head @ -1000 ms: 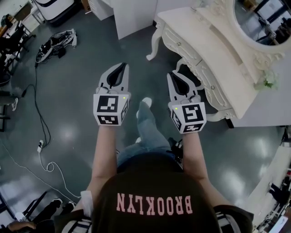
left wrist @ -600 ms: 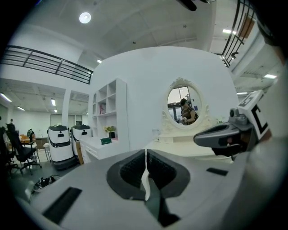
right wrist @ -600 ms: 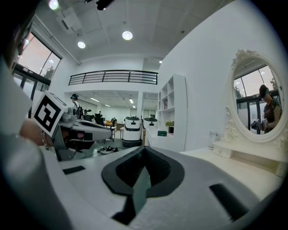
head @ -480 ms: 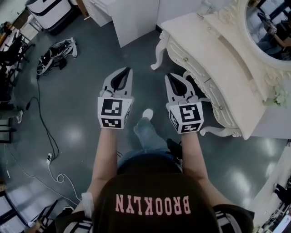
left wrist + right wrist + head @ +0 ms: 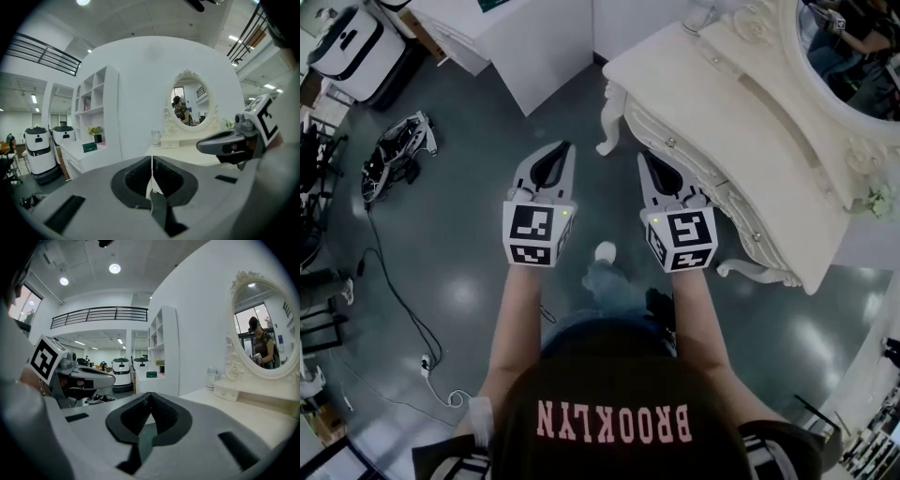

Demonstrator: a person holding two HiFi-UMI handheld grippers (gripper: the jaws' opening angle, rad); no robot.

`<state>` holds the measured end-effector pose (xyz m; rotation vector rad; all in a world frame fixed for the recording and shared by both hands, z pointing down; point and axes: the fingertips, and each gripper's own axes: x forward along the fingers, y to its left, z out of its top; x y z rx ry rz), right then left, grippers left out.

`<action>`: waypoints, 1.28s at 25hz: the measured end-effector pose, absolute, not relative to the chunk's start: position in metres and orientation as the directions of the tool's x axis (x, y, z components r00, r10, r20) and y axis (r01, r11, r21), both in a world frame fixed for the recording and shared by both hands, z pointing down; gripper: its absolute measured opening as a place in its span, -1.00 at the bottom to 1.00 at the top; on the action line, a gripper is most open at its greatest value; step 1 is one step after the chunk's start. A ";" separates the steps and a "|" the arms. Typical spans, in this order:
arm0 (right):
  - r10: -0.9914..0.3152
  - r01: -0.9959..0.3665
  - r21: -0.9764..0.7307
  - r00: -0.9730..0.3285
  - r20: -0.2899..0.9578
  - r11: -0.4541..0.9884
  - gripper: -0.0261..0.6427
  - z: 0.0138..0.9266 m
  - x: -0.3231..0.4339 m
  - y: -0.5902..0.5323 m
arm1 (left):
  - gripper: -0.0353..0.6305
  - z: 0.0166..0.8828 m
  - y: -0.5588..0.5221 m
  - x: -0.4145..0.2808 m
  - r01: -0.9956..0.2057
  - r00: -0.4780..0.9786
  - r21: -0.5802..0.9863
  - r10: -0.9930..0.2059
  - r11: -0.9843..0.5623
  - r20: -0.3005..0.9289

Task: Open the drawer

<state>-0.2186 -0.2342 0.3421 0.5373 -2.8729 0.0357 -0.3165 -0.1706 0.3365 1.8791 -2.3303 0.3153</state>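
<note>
Left tool: jaws together with nothing between them, held over the grey floor, pointing towards the white worktop.
Right tool: jaws pressed together, empty, level with the left tool and apart from it.
Drawer: shut, in the carved front under the worktop, just beyond the right tool's tips; neither tool touches it.
Mirror: oval, upright at the worktop's back.

Glossy grey floor carrying a cream dressing table, a white cabinet and a tangle of black gear.
</note>
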 end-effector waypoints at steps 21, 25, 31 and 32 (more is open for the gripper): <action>-0.642 -0.705 -0.053 -0.672 0.368 0.707 -0.93 0.414 -0.156 -0.339 | -0.87 0.386 -0.290 -0.286 -0.991 0.095 -0.053 -0.919 -0.124 0.383; -0.680 -0.757 -0.066 -0.619 0.393 0.651 -0.93 0.429 -0.157 -0.345 | -0.87 0.400 -0.303 -0.290 -0.981 0.156 -0.041 -0.903 -0.187 0.401; -0.712 -0.806 -0.049 -0.547 0.440 0.589 -0.93 0.447 -0.167 -0.347 | -0.87 0.419 -0.324 -0.308 -0.965 0.237 -0.003 -0.877 -0.262 0.419; -0.720 -0.816 -0.051 -0.535 0.442 0.576 -0.93 0.450 -0.170 -0.349 | -0.87 0.422 -0.328 -0.311 -0.962 0.249 0.001 -0.872 -0.274 0.422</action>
